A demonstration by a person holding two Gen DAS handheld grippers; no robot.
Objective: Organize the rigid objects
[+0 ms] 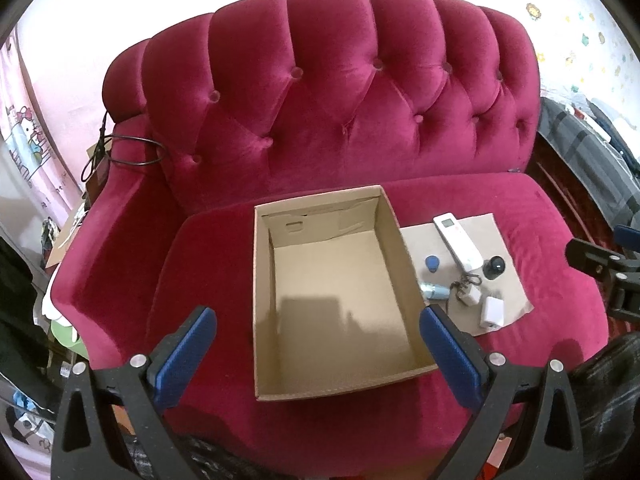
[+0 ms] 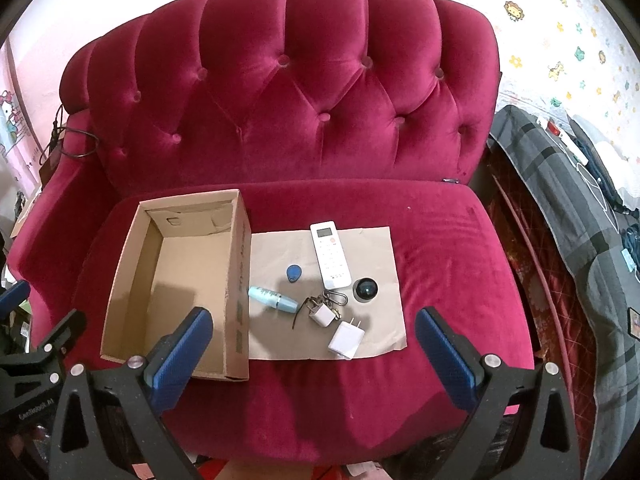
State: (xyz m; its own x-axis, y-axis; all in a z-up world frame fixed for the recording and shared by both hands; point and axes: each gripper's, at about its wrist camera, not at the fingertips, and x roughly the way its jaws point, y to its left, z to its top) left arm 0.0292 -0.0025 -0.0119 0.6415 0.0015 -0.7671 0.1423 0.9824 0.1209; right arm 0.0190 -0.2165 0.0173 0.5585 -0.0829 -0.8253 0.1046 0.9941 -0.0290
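left tool (image 1: 318,350): wide open, holds nothing | right tool (image 2: 314,346): wide open, touches nothing

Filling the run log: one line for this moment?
left: open, above box | right: open, over sofa | box: empty | remote, chargers: on paper

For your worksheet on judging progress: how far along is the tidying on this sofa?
Done: nothing; the open brown cardboard box is empty. In hand: nothing; the left gripper and right gripper are open. Left: the white remote control, blue oval tag, pale blue tube, black dome and two white plug adapters.
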